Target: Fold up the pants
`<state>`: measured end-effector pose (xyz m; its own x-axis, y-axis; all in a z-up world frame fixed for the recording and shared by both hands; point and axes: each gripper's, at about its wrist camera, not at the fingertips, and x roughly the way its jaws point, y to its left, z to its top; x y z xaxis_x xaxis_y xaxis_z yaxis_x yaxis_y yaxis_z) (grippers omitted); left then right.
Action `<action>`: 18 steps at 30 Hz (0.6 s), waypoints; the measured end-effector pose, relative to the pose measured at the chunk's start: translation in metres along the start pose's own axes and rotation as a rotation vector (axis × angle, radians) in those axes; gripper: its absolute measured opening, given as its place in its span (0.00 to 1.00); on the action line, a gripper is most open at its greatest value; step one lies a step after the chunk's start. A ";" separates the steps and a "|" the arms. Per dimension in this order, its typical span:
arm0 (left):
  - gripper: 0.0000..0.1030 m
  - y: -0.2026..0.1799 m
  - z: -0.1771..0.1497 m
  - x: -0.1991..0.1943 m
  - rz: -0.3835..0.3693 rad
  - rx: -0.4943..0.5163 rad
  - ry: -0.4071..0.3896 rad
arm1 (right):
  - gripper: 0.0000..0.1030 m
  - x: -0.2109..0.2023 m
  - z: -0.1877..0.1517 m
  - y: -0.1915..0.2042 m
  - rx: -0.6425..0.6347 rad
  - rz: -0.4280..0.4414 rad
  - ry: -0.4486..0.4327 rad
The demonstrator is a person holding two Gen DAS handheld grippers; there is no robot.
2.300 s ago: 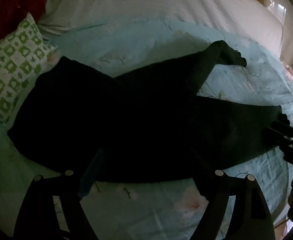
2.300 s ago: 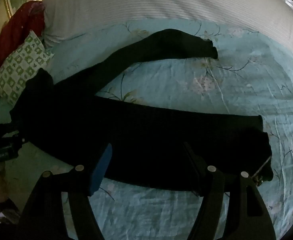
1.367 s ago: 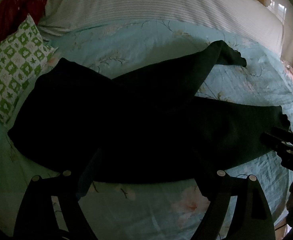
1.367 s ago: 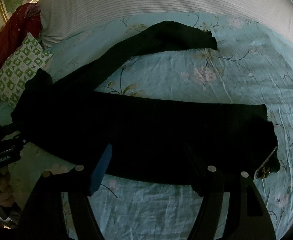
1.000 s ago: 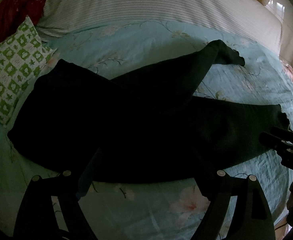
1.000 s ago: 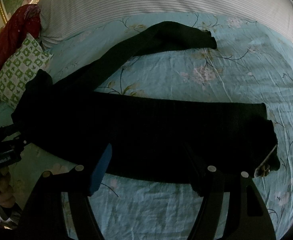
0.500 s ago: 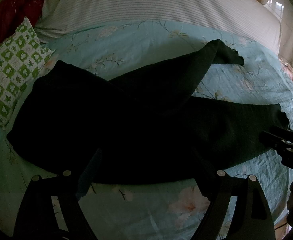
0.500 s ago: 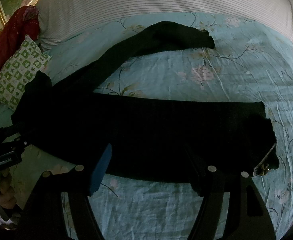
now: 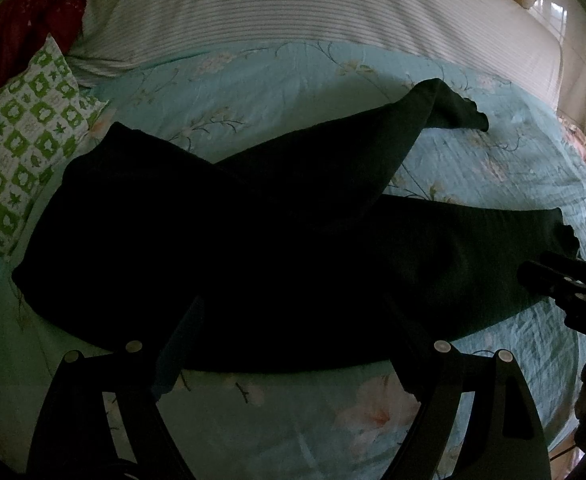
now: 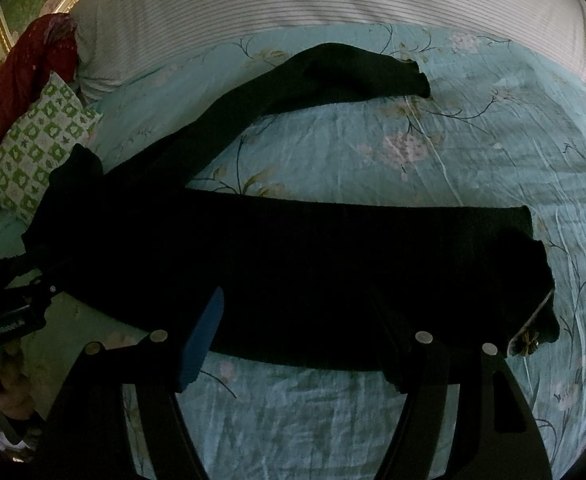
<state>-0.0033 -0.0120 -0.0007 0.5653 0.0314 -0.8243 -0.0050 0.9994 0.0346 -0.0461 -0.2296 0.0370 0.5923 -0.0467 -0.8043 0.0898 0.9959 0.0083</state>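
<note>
Pants laid out on bed, fold not yet begun

Pants (image 9: pixel 285 248), black, lie flat on the bed's (image 10: pixel 473 152) teal floral sheet w/ legs splayed in a V: one leg runs straight along the near edge, the other angles away toward the striped bedding (image 9: pixel 313 8). Waist end sits by the green-checked pillow (image 9: pixel 21 140); a red cloth (image 10: pixel 25 80) is bunched behind it. Left hand-held gripper (image 9: pixel 289 344) hovers over the near edge at mid-garment, fingers spread wide, nothing between them. Right hand-held gripper (image 10: pixel 301 332) hangs over the near leg, likewise spread and empty; a pale tag shows at that leg's cuff. Each tool appears at the rim of the other's view, one toward the waist, one toward the cuff — probably stationed at opposite ends so the fabric can be lifted evenly. Likely first move: bring the far leg over onto the near one.
</note>
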 end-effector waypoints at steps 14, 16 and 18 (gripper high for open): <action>0.84 -0.004 0.007 0.006 -0.005 0.010 0.008 | 0.69 -0.002 0.002 -0.004 0.021 0.000 0.001; 0.84 -0.004 0.008 0.007 -0.006 0.012 0.008 | 0.69 -0.002 0.002 -0.005 0.022 -0.001 0.003; 0.84 -0.005 0.009 0.007 -0.006 0.016 0.009 | 0.69 -0.002 0.003 -0.006 0.024 0.000 0.004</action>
<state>0.0085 -0.0174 -0.0018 0.5579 0.0255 -0.8295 0.0115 0.9992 0.0384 -0.0458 -0.2356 0.0404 0.5894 -0.0463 -0.8065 0.1090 0.9938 0.0227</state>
